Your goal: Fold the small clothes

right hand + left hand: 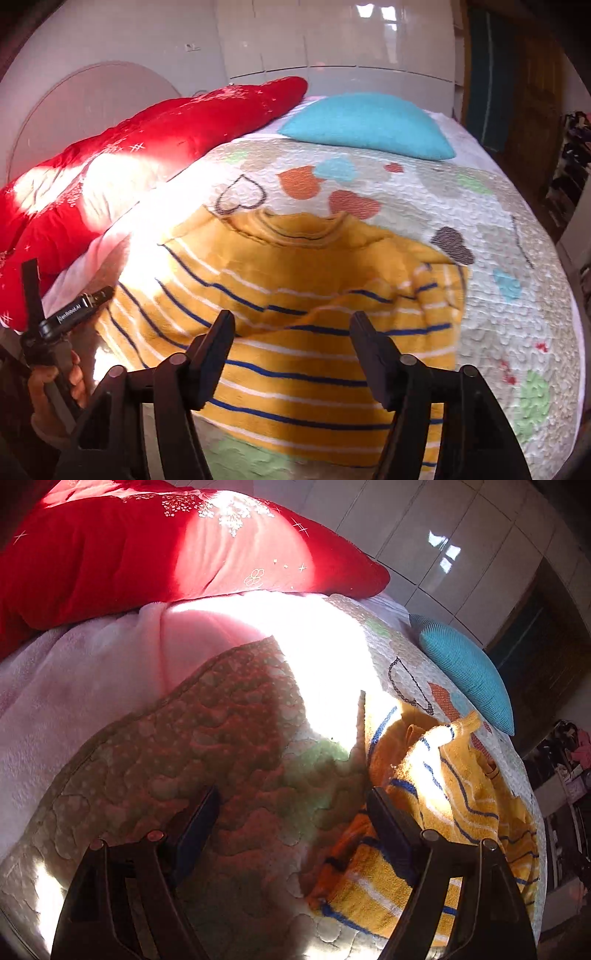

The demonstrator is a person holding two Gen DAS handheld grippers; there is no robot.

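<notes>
The quilted bedspread (461,192) carries a red pillow (147,147) at 10 o'clock and a blue cushion (369,123) at 12, both clear of the work. The striped yellow garment (303,295) lies mid-bed, collar toward 12 o'clock, long axis roughly 6 to 12, one sleeve folded inward. The right gripper (291,325) hangs directly over its body, jaws partly open and empty. The left gripper (291,794) stands wide and empty; the garment lies at its 3 o'clock, beneath its right-hand finger. The right is judged nearer. No obstruction.
</notes>
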